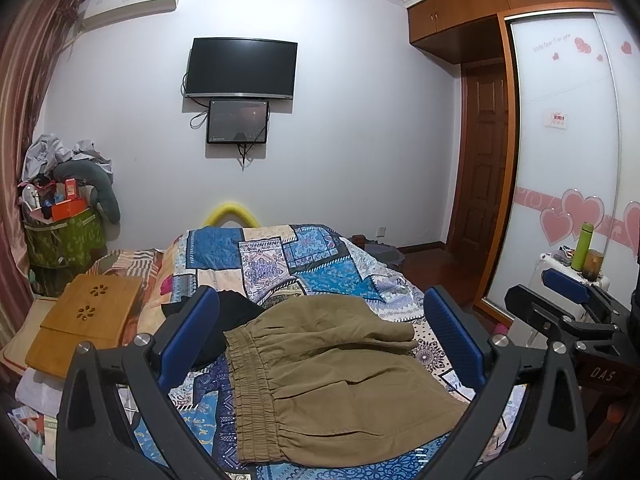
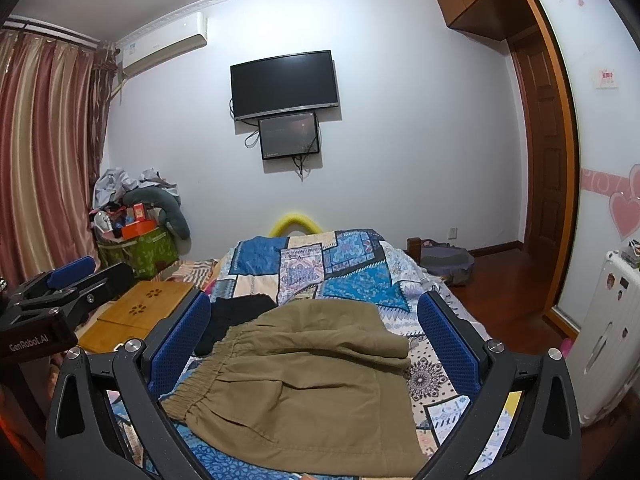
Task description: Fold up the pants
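Observation:
Khaki pants [image 1: 332, 376] with an elastic waistband lie folded on the patterned quilt [image 1: 280, 256], waistband toward the left. The same pants [image 2: 304, 384] fill the lower middle of the right wrist view. My left gripper [image 1: 320, 332] hovers above them, wide open, nothing between its blue pads. My right gripper [image 2: 316, 336] is likewise wide open over the pants and holds nothing. The right gripper [image 1: 568, 300] also shows at the right edge of the left wrist view, and the left gripper [image 2: 60, 284] at the left edge of the right wrist view.
A black garment [image 1: 224, 320] lies beside the pants' waistband. A wooden lap tray [image 1: 84, 324] rests on the bed's left side. A cluttered green basket [image 1: 64, 236] stands by the curtain. A green bottle [image 1: 582, 246] sits on a white suitcase [image 2: 608, 340] near the wardrobe.

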The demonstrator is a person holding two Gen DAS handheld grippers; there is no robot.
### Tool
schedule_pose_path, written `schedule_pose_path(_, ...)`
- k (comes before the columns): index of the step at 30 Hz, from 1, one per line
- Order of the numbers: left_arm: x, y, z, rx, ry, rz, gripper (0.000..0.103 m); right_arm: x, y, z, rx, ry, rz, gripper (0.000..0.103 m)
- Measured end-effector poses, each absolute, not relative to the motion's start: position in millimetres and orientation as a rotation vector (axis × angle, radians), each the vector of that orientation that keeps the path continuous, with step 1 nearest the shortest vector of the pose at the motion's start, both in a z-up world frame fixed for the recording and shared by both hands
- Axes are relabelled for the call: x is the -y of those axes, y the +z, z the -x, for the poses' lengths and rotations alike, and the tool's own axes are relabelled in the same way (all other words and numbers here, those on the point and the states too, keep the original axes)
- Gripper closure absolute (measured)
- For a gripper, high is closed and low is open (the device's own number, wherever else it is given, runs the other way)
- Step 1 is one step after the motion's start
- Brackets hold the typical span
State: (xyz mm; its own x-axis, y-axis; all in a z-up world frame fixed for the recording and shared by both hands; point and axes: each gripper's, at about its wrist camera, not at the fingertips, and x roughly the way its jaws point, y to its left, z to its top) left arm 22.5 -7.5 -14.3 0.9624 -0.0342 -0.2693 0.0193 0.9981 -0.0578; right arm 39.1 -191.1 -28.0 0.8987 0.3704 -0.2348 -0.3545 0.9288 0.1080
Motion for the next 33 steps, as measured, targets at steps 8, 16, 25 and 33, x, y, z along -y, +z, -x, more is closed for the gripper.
schedule_pose_path(8, -7, -31, -63, -0.368, -0.022, 0.051, 0.0, 196, -54, -71, -0.329, 0.342, -0.002, 0.0)
schedule_pose_path(16, -52, -79, -141, -0.603, 0.039, 0.052, 0.0, 208, -112, -130, -0.52, 0.305, 0.075, 0.001)
schedule_pose_path(25, -97, -154, -212, -0.913, 0.07, 0.059, 0.012, 227, -160, -182, -0.75, 0.307, 0.037, 0.007)
schedule_pose_path(33, -97, -209, -249, -1.105, 0.014, 0.078, 0.019, 236, -201, -230, -0.97, 0.355, -0.102, 0.023)
